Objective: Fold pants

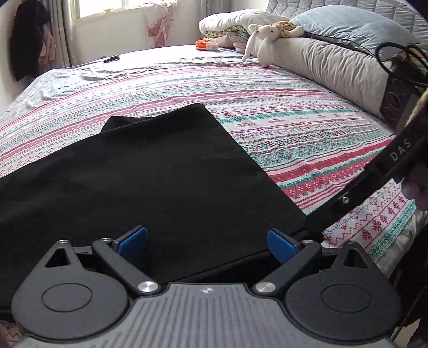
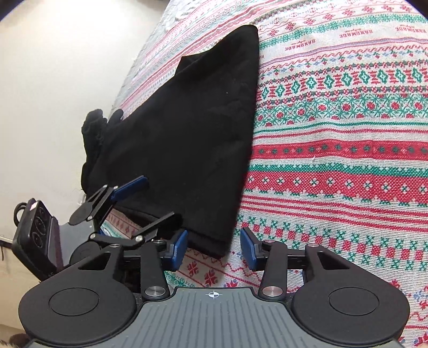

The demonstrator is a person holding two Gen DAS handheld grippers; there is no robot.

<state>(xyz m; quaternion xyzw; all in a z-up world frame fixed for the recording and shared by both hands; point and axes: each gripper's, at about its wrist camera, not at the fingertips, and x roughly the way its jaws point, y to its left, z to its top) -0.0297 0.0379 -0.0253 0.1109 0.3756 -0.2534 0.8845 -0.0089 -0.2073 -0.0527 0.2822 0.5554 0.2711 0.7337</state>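
Note:
Black pants [image 1: 149, 182] lie folded flat on the patterned bedspread [image 1: 294, 128], near the bed's front edge. My left gripper [image 1: 207, 245] is open, its blue pads either side of the pants' near edge, just above the cloth. My right gripper [image 2: 214, 250] is open at the pants' near corner [image 2: 211, 241], holding nothing. In the right wrist view the pants [image 2: 187, 133] stretch away up the bed and the left gripper [image 2: 139, 198] shows open over their left edge. The right gripper's body [image 1: 388, 166] shows at the right of the left wrist view.
A grey pillow [image 1: 334, 64], a blue pillow [image 1: 355, 24], a stuffed toy [image 1: 264, 37] and piled bedding [image 1: 235, 24] lie at the head of the bed. A small dark object [image 1: 111, 59] lies at the far edge. A white wall [image 2: 53, 80] runs along the bed's left side.

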